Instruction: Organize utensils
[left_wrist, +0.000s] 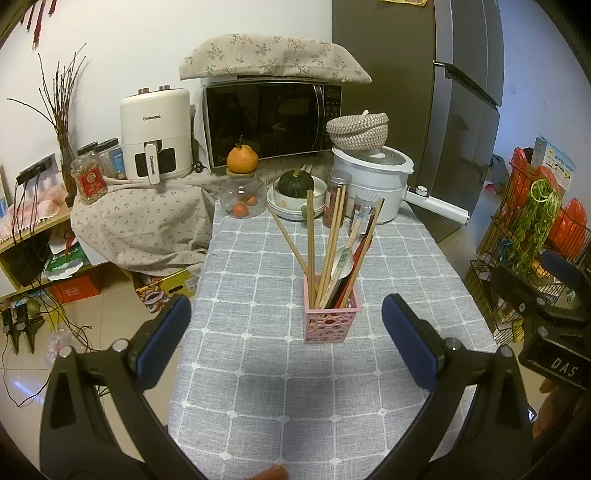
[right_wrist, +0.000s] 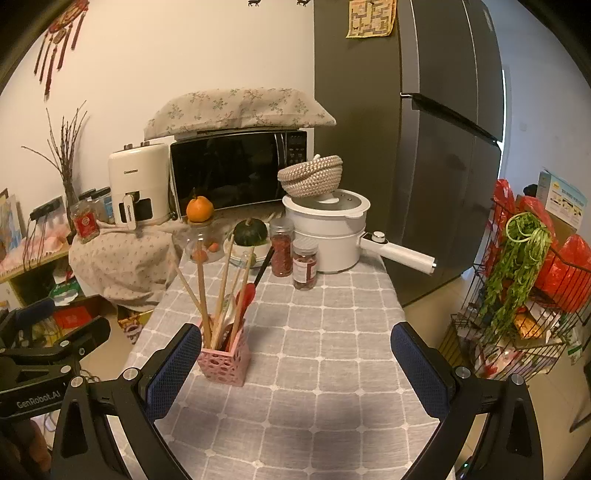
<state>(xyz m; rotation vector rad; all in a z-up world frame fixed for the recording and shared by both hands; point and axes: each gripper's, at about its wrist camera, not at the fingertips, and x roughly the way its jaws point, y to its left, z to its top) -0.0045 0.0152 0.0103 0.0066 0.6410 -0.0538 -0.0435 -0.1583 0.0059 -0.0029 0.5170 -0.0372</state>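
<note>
A pink perforated holder (left_wrist: 331, 320) stands upright on the grey checked tablecloth (left_wrist: 258, 387), filled with wooden chopsticks (left_wrist: 311, 240), a white spoon (left_wrist: 341, 262) and a red-handled utensil (left_wrist: 360, 254) that fan upward.

Left wrist view: the left gripper (left_wrist: 286, 332) hangs with its jaws spread wide and empty, the holder between and just beyond the blue pads (left_wrist: 162, 336). Only this view shows a folding chopstick's printed sleeve among the sticks; the right gripper's black body enters at the right edge.

Right wrist view: the right gripper (right_wrist: 295, 362) is likewise spread wide and grips nothing. Here the holder sits just beside the left pad (right_wrist: 173, 369), partly hidden by it, well apart from the other pad. This view alone shows the paper notice (right_wrist: 371, 16) on the fridge (right_wrist: 443, 166) and the left gripper's labelled body at the left edge.

Behind the holder stand two spice jars (right_wrist: 304, 264), a white electric pot (right_wrist: 332, 236) carrying a woven basket (right_wrist: 312, 175), a green squash (right_wrist: 250, 232) in stacked bowls, and a glass teapot topped by an orange (right_wrist: 199, 208). Farther behind are a cloth-covered microwave (right_wrist: 236, 170) and a white air fryer (right_wrist: 138, 181). Right of the holder, off the table, a wire rack (right_wrist: 517, 314) holds greens and red bags.
</note>
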